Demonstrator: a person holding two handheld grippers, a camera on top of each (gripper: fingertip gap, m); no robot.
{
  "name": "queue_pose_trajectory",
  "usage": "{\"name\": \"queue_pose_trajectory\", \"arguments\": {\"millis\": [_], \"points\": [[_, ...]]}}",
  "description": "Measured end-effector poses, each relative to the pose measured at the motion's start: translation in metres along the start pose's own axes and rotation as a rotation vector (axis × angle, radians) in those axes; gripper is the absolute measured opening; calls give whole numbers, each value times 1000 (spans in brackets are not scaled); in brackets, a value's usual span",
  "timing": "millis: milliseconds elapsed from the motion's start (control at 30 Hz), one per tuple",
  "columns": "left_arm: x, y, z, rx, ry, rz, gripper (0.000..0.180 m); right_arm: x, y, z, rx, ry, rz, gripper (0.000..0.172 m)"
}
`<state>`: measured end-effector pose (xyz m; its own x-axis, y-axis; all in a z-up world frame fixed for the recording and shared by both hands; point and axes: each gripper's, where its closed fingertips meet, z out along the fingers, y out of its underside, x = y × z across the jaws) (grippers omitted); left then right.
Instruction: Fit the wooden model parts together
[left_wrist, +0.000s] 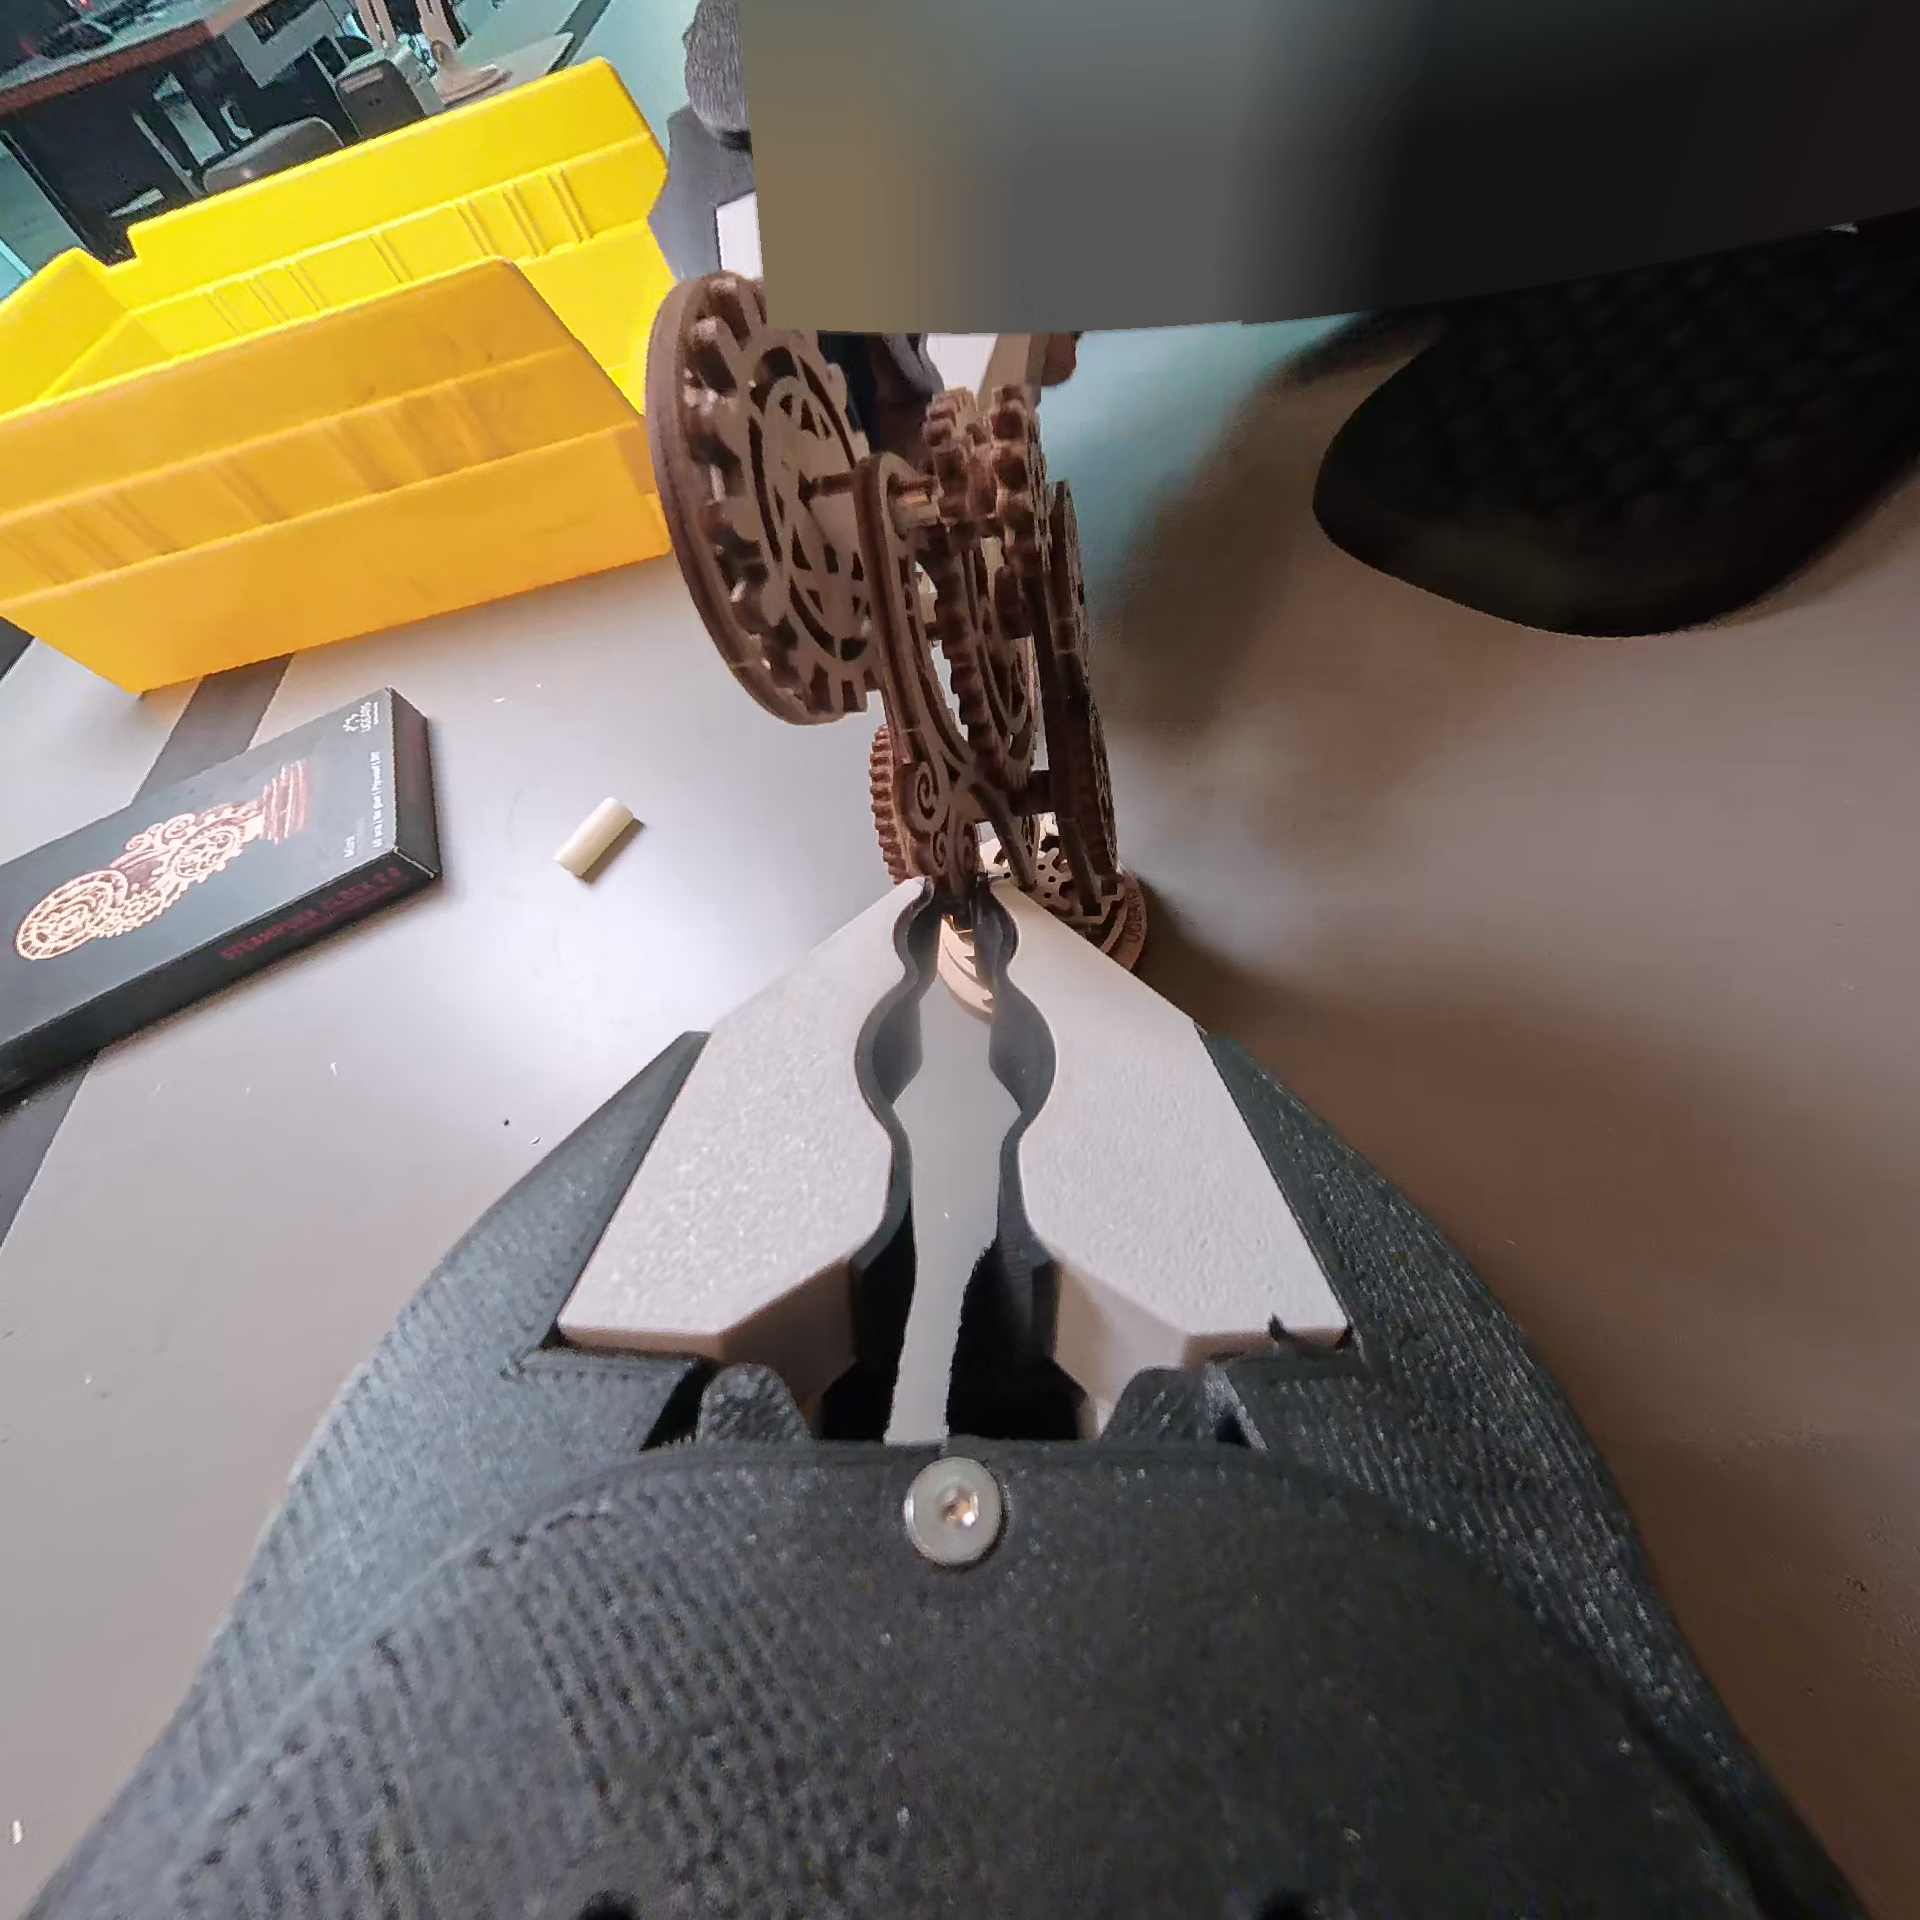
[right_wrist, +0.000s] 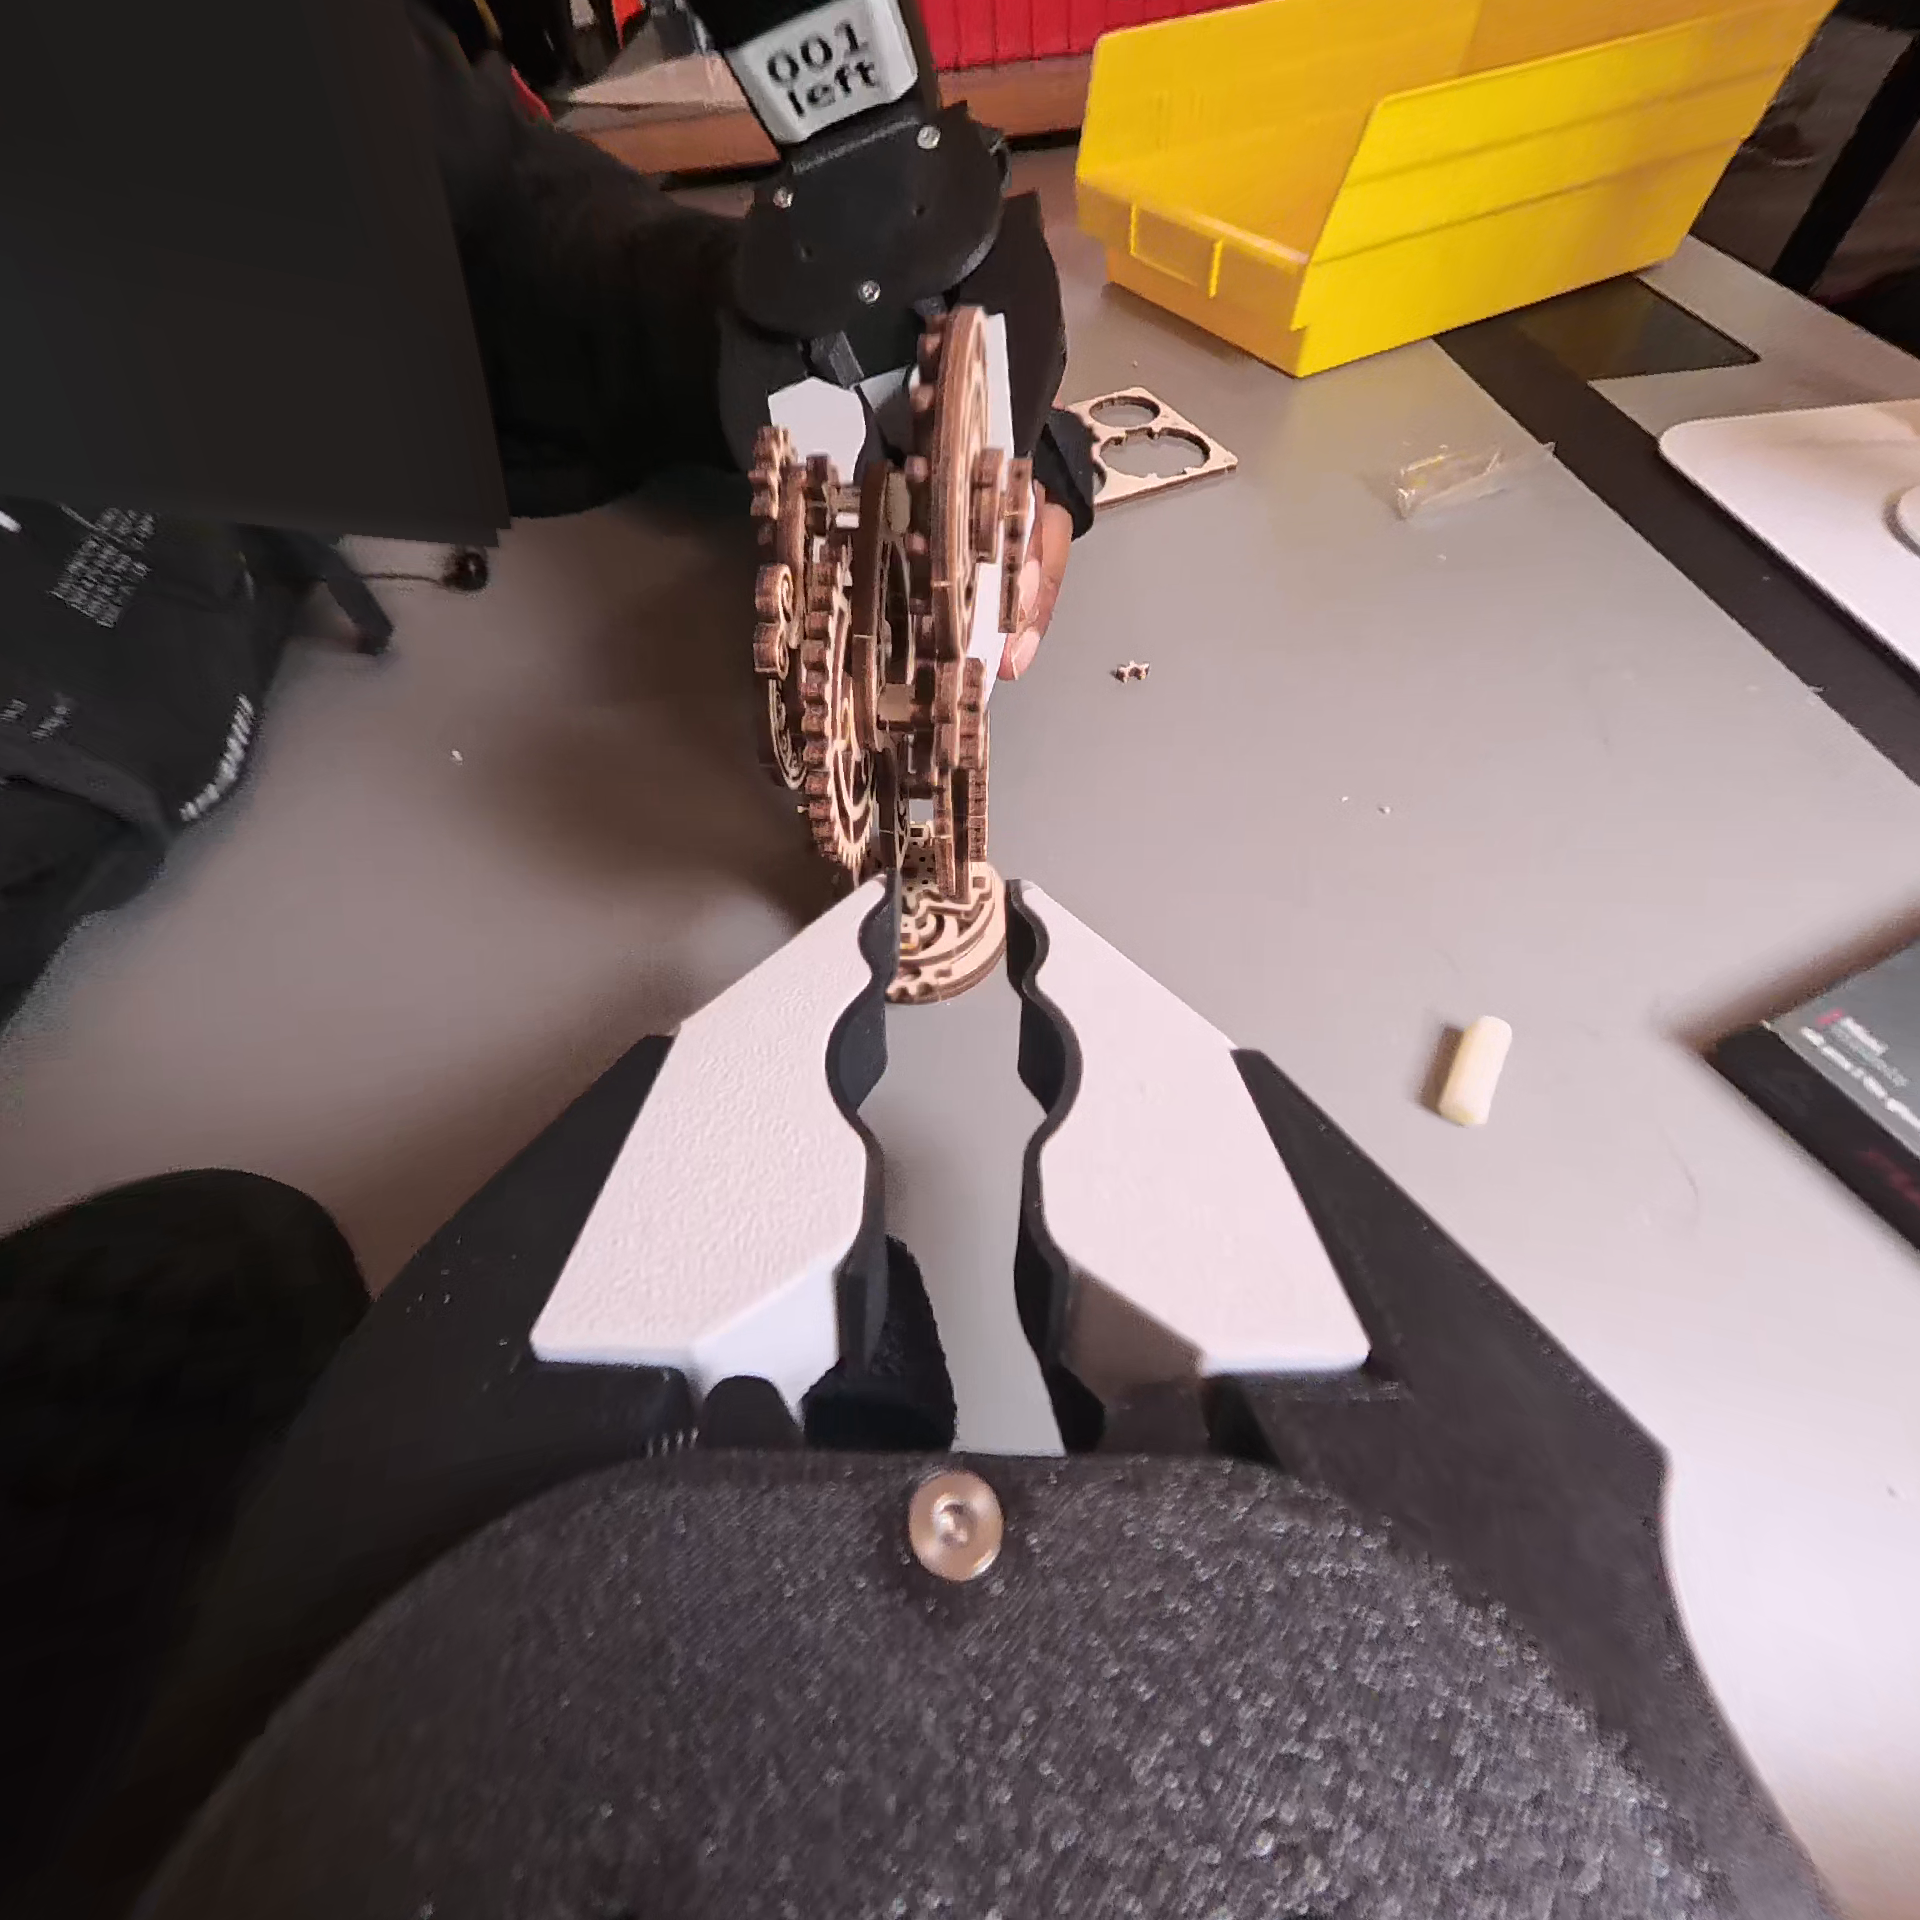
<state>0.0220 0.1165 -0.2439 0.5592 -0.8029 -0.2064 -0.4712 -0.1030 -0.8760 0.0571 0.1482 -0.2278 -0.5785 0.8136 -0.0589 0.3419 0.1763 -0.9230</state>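
The wooden gear model (left_wrist: 883, 582) stands upright on its round base (right_wrist: 940, 951) on the grey table (left_wrist: 520, 1039). My left gripper (left_wrist: 956, 909) is shut on the scrolled lower frame of the model, with both pads pinched on it. In the right wrist view the left gripper (right_wrist: 883, 218) comes in from behind the model (right_wrist: 894, 623). My right gripper (right_wrist: 951, 914) is open. Its fingertips stand on either side of the base. The left pad (right_wrist: 881, 935) is against the base edge, and a sliver of table shows at the right pad (right_wrist: 1031, 956).
Yellow bins (left_wrist: 312, 416) (right_wrist: 1403, 208) stand at the back. A black box (left_wrist: 208, 883) (right_wrist: 1829, 1091) and a small white cylinder (left_wrist: 597, 836) (right_wrist: 1470, 1070) lie on the table. A cut-out wooden sheet (right_wrist: 1153, 447) and a gloved hand (right_wrist: 1039, 582) are behind the model. Black fabric (right_wrist: 104, 675) is at the left. One gripper's finger ends stand about 6 centimetres off the other's. Between my right fingertips and the small white cylinder (left_wrist: 597, 836) there is roughly 12 centimetres. Seen from the right wrist view (right_wrist: 1466, 1063) as well.
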Motion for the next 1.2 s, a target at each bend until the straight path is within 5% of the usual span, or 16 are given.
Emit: {"name": "queue_pose_trajectory", "arguments": {"millis": [1200], "points": [[5,-4,5,67,-42,12,3,-1,16,30,-93,45,-198,9]]}}
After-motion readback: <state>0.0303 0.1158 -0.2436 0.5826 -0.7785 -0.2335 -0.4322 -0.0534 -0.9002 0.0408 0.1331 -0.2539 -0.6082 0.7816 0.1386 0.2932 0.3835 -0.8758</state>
